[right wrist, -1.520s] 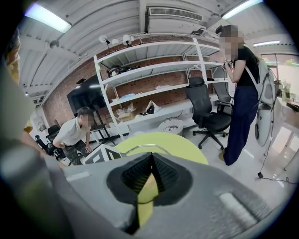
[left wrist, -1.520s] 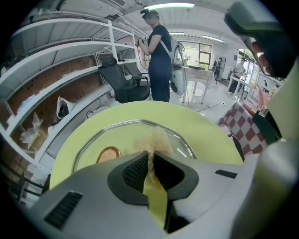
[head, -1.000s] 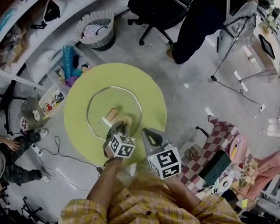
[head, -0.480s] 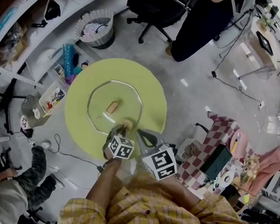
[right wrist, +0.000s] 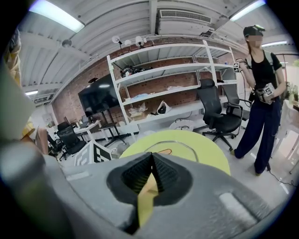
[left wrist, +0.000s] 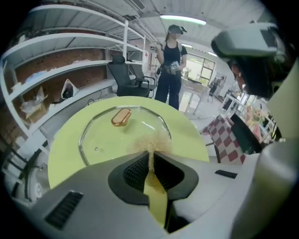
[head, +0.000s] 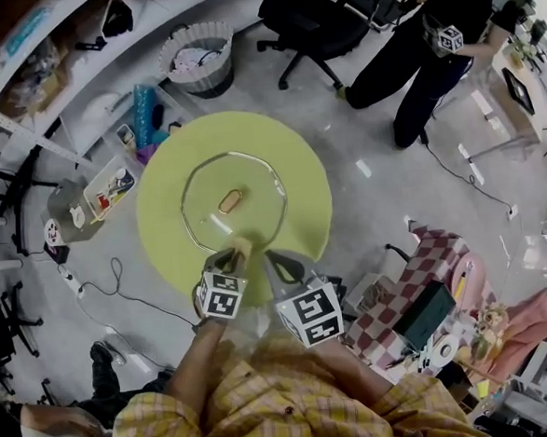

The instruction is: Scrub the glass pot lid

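My left gripper (left wrist: 150, 155) is clamped on a tan scouring pad (left wrist: 150, 144). Most of the pad is buried between the jaws; only a frayed tuft fans out past the tips. In the head view the tuft (head: 242, 250) sits right at the near rim of the glass lid (head: 206, 194), but I cannot tell whether it is touching the glass.

My right gripper (right wrist: 152, 157) has its jaws pressed together with nothing between them. It sits just beside the left gripper (head: 231, 256) and hangs over the near edge of the table (head: 298, 164), short of the lid.

The lid lies flat near the middle of the round yellow-green table, ahead of both grippers. Its tan handle (head: 229, 201) is on top. The left gripper's body cuts off the lid's near rim (left wrist: 98, 140). In the right gripper view only the far arc (right wrist: 180, 145) clears the gripper's body, and the handle is barely visible.
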Available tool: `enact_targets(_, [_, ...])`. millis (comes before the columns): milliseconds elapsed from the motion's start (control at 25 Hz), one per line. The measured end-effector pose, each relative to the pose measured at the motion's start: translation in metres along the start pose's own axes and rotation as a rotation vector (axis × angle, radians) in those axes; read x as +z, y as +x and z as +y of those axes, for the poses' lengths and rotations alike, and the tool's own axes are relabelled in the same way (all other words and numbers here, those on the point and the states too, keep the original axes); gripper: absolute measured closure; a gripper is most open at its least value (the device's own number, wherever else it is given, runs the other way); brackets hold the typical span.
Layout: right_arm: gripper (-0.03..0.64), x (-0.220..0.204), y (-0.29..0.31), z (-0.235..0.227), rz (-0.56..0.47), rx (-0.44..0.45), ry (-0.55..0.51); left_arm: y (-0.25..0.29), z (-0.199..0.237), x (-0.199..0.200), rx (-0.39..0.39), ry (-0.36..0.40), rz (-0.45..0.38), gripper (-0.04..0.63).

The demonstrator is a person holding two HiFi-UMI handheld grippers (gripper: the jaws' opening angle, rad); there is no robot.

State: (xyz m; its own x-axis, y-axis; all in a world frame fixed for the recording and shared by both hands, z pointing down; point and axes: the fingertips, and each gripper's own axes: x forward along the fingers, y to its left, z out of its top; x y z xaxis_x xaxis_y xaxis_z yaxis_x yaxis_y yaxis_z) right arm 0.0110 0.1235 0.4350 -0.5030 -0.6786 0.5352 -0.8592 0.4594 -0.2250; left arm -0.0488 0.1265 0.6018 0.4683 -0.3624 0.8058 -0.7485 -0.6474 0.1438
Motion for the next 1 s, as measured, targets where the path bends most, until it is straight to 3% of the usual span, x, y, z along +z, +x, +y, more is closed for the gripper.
enact_targets(120, [0.618,0.003,0.002,0.007,-0.008,-0.004,0.007,-0.023,0.009,0.011,-0.007,-0.119,-0.074,0.563])
enact_targets(240, [0.618,0.007,-0.001,0.015,-0.036,-0.009,0.001,-0.045,0.017,0.021,0.024,-0.162,-0.151,0.563])
enact_targets(520, [0.618,0.026,-0.006,0.027,-0.109,-0.03,-0.017,-0.1,0.025,0.055,0.112,-0.144,-0.302,0.563])
enact_targets(1000, [0.618,0.07,-0.002,0.069,-0.184,0.043,-0.061,-0.187,0.037,0.111,0.182,-0.09,-0.487,0.563])
